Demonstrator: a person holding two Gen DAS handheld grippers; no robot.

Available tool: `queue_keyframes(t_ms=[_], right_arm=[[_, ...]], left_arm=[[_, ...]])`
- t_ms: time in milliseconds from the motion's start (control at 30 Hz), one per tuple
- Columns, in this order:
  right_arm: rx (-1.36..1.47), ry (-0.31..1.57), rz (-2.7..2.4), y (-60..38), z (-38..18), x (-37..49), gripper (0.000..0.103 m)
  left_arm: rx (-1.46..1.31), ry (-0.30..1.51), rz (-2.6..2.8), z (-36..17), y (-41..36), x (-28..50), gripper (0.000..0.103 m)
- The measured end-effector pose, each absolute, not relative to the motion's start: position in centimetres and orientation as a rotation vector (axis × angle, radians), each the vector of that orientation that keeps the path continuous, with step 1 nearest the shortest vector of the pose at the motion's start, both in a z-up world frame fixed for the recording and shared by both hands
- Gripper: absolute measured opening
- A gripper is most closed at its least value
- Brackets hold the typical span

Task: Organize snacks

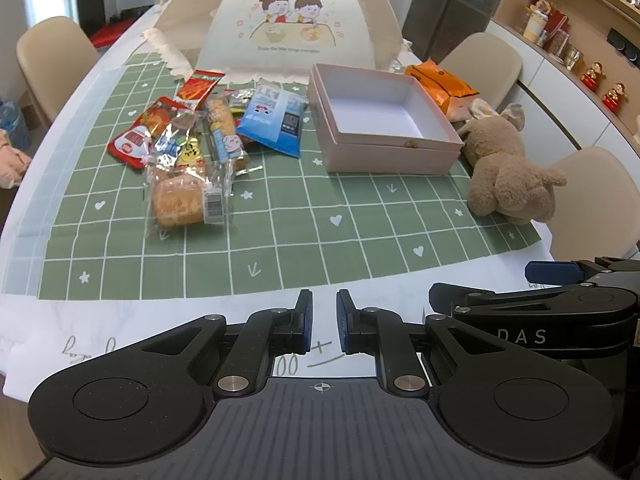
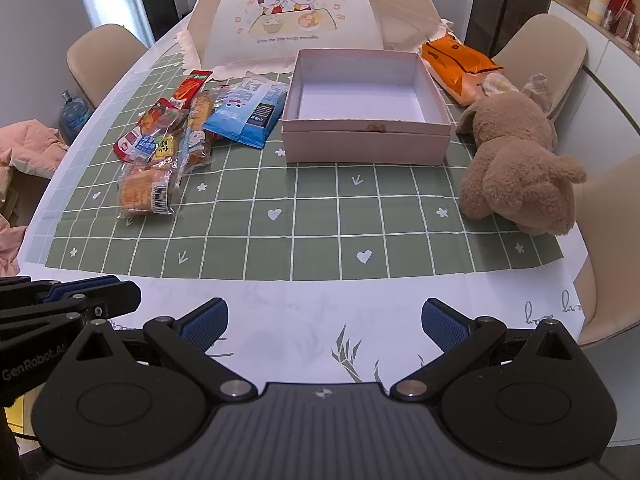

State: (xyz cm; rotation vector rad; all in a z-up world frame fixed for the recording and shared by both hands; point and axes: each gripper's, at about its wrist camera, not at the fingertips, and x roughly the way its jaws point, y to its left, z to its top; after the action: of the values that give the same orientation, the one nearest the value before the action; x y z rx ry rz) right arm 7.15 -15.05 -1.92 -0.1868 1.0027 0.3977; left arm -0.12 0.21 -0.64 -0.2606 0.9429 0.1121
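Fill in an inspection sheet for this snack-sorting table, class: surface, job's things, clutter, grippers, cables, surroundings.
Surface: green grid mat on a white tablecloth.
Job's things: snack packets heaped left of the pink box, which is open and empty.
Clutter: plush toy right of the box; orange bag and food cover behind it.
Grippers: left gripper shut, empty; right gripper wide open, empty; both short of the mat.
Cables: nothing seen.
Surroundings: beige chairs, wall shelves.

On the worktop [image 2: 304, 320] before me, the open box [image 2: 366, 136] is my landmark: snack packets [image 2: 168, 144] lie left of it, a plush toy [image 2: 516, 168] right, a food cover [image 2: 296, 12] behind.
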Motion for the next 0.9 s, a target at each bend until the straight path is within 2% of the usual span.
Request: queue_keyframes(t_ms=[900], right_arm=[[-0.187, 1.008, 0.399, -14.89, -2.00, 6.88, 0.103]], left_arm=[[-0.275, 0.953, 0.104, -0.91, 0.14, -0.18, 0.017]])
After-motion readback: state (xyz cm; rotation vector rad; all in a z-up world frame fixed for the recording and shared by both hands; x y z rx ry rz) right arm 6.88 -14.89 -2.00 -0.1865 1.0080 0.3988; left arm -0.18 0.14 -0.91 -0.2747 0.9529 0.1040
